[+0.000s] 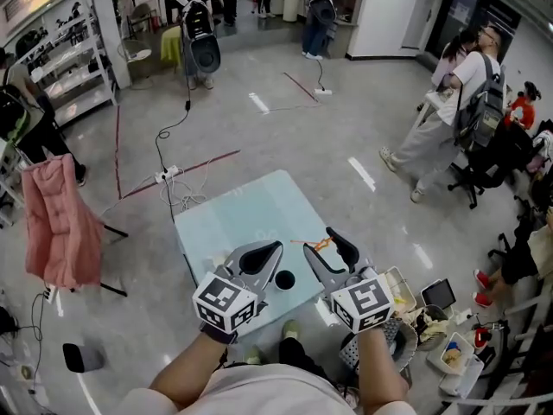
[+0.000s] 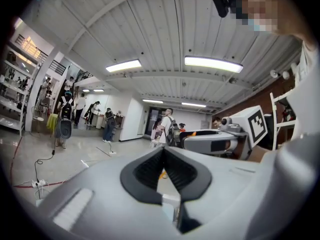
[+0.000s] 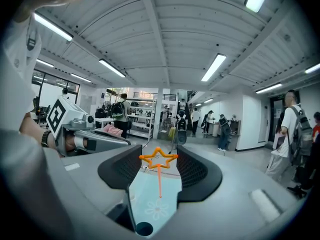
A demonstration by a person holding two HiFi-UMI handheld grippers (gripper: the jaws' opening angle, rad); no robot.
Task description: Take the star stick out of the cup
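An orange star stick (image 1: 320, 244) is held above the light blue table (image 1: 233, 219). My right gripper (image 1: 321, 245) is shut on it. In the right gripper view the star (image 3: 158, 158) spans the gap between both pads near the tips of my right gripper (image 3: 158, 156), and its thin stick hangs down towards the table. The small black cup (image 1: 284, 279) stands on the table below, between the two grippers, and shows as the dark cup (image 3: 144, 229) at the bottom of that view. My left gripper (image 1: 273, 249) hovers beside it with jaws together and nothing in them (image 2: 163, 150).
A pink jacket (image 1: 59, 223) hangs on a rack at the left. Cables and a power strip (image 1: 168, 173) lie on the floor beyond the table. Baskets and clutter (image 1: 406, 318) stand at the table's right. Several people (image 1: 458, 102) stand around the room.
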